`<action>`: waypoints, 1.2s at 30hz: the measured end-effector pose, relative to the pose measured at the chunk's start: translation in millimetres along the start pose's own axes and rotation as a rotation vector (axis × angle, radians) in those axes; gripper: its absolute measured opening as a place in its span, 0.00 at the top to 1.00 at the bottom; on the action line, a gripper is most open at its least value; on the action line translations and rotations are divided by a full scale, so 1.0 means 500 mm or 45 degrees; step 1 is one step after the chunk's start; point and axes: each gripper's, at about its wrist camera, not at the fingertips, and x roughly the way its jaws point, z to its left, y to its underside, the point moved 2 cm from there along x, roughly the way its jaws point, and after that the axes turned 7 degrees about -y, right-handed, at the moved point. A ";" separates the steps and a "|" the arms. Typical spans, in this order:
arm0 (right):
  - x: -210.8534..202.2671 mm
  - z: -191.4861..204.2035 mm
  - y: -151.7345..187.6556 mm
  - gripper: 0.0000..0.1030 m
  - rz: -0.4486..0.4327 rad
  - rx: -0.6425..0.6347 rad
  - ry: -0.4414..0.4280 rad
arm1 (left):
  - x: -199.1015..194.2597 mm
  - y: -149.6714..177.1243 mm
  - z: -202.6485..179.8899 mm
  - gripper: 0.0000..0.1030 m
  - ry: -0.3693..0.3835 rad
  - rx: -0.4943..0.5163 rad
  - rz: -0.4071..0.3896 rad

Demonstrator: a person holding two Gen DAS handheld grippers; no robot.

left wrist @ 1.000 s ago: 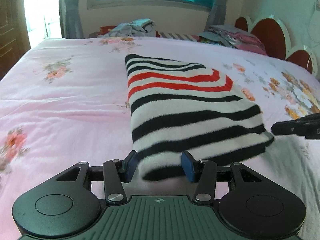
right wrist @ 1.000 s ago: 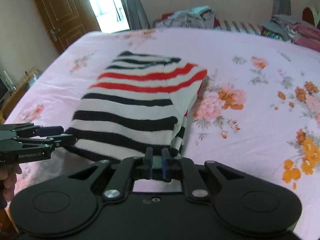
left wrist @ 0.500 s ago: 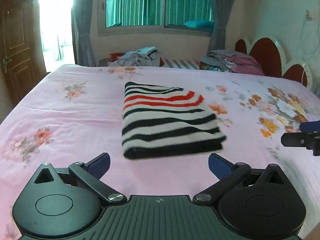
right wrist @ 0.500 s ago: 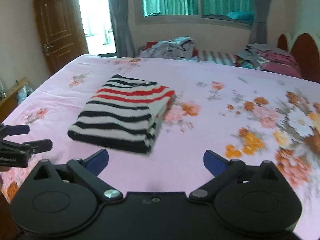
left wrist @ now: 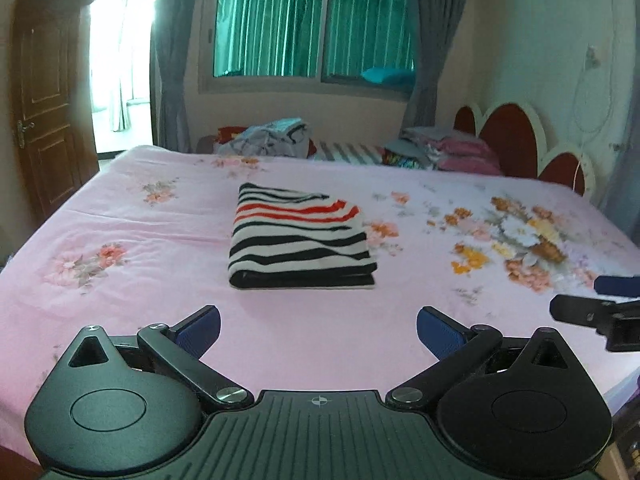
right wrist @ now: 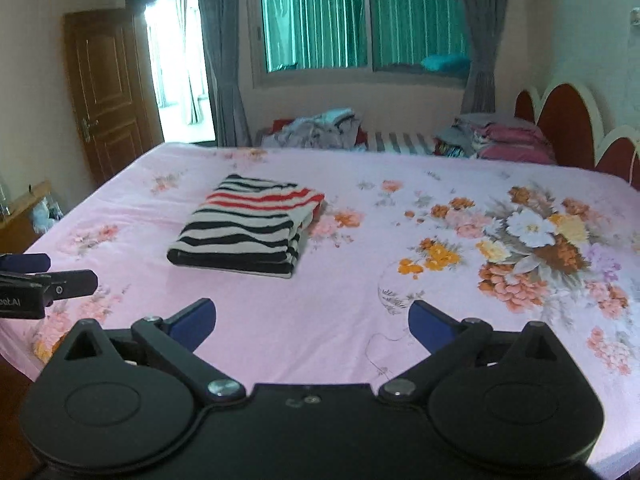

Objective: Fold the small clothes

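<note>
The striped jumper [left wrist: 300, 238] lies folded into a neat rectangle on the pink flowered bedsheet [left wrist: 120, 320], toward the middle of the bed and well ahead of both tools. Its thick folded edge faces the cameras, and the red bands sit at the far end. From the right wrist view its layered side edges show on the right, stacked fairly evenly.

The left gripper [left wrist: 318, 330] has its jaws spread as wide as they go, with only bare sheet between them. The right gripper [right wrist: 312, 326] is the same: fully spread and holding nothing. Each tool's tip is also visible at the edge of the other's view, and both are well clear of the jumper.

The fold on this piece looks finished, so the step in hand seems to be letting go and backing off cleanly. To do that well, keep both tools high enough that no finger drags the near edge or snags the knit (a loose weave like this catches easily), and leave the stack squared as it lies. If another piece is to follow, the heap of clothes [left wrist: 268, 138] at the far side of the bed looks like the likely source; carry it round the jumper, not over it.
</note>
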 end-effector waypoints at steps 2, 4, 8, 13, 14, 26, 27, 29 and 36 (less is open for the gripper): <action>-0.021 0.006 0.000 0.00 -0.020 0.008 0.005 | -0.031 0.003 -0.001 0.00 0.007 -0.011 -0.021; -0.035 0.011 -0.003 0.00 -0.036 0.021 0.004 | -0.055 0.004 0.000 0.00 0.015 -0.023 -0.031; -0.056 0.026 -0.002 0.00 -0.067 0.023 0.005 | -0.083 0.008 0.001 0.00 0.030 -0.033 -0.052; -0.068 0.034 -0.005 0.00 -0.081 0.011 0.005 | -0.093 0.013 -0.003 0.00 0.039 -0.030 -0.059; -0.070 0.037 -0.005 0.00 -0.083 0.009 0.007 | -0.094 0.013 -0.004 0.00 0.038 -0.029 -0.060; -0.074 0.042 -0.007 0.00 -0.088 0.005 0.018 | -0.090 0.009 -0.007 0.00 0.036 -0.017 -0.061; -0.074 0.042 -0.007 0.00 -0.088 0.004 0.019 | -0.090 0.009 -0.007 0.00 0.035 -0.015 -0.061; -0.074 0.042 -0.007 0.00 -0.089 0.004 0.018 | -0.090 0.006 -0.006 0.00 0.031 -0.014 -0.063; -0.072 0.048 -0.009 0.00 -0.097 -0.005 0.009 | -0.091 0.000 -0.002 0.00 0.023 -0.004 -0.073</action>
